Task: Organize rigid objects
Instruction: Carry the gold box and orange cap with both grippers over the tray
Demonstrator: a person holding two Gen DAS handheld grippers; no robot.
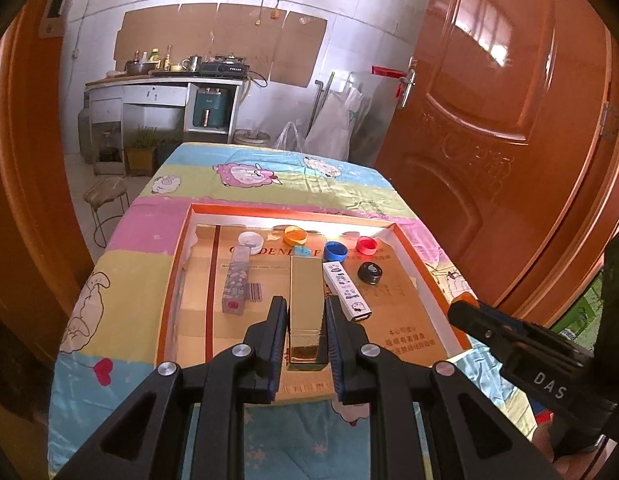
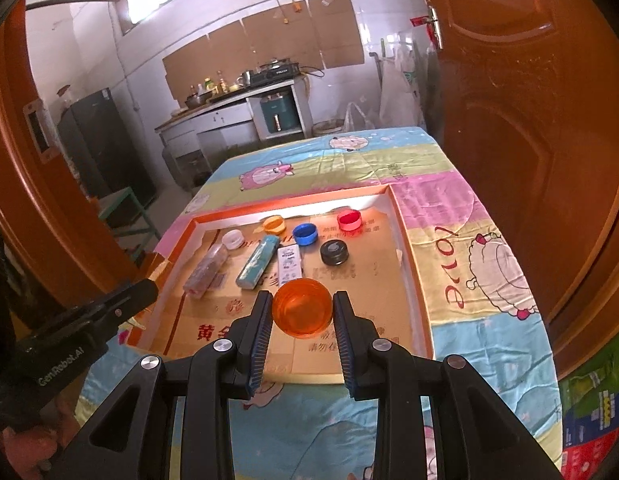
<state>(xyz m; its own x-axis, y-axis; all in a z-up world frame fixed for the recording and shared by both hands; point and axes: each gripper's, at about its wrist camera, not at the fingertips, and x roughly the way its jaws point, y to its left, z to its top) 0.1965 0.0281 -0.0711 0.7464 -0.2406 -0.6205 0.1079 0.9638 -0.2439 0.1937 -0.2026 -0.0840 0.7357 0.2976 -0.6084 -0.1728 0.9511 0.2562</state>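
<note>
A shallow orange-rimmed cardboard tray (image 1: 171, 280) lies on the table. My left gripper (image 1: 306, 308) is shut on a long gold box (image 1: 305, 304), held over the tray's near part. My right gripper (image 2: 302, 304) is shut on a round orange translucent cup (image 2: 302, 311), held above the tray (image 2: 419, 280). In the tray lie a clear patterned box (image 1: 235, 286), a white printed box (image 1: 346, 292), a black cap (image 1: 369, 273), and white (image 1: 249, 241), orange (image 1: 295, 235), blue (image 1: 335, 251) and red (image 1: 367, 245) caps. A teal box (image 2: 257, 261) shows in the right wrist view.
The table wears a pastel cartoon cloth (image 1: 245, 176). An orange wooden door (image 1: 509, 120) stands close on the right. A stool (image 1: 107, 196) stands at the left. A kitchen counter (image 1: 165, 80) is at the far wall.
</note>
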